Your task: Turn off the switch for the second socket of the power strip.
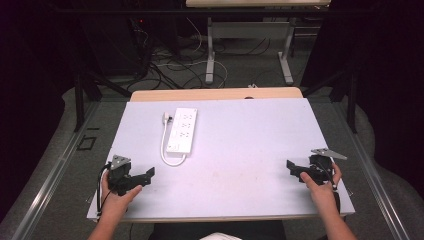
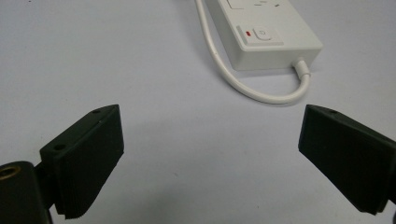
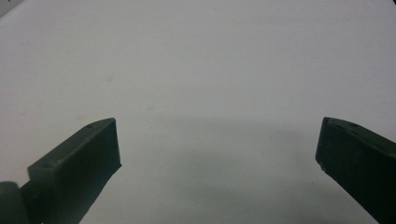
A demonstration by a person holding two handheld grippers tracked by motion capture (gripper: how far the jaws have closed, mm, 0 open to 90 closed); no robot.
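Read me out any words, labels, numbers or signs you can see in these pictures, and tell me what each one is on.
No readable words, brands or numbers.
Power strip: beside the small red mark, its switch carries a faint symbol like a circle, too small to make out.
Power strip in the high view: the socket markings are too blurred to read.
Left gripper, right gripper and table: no lettering visible.
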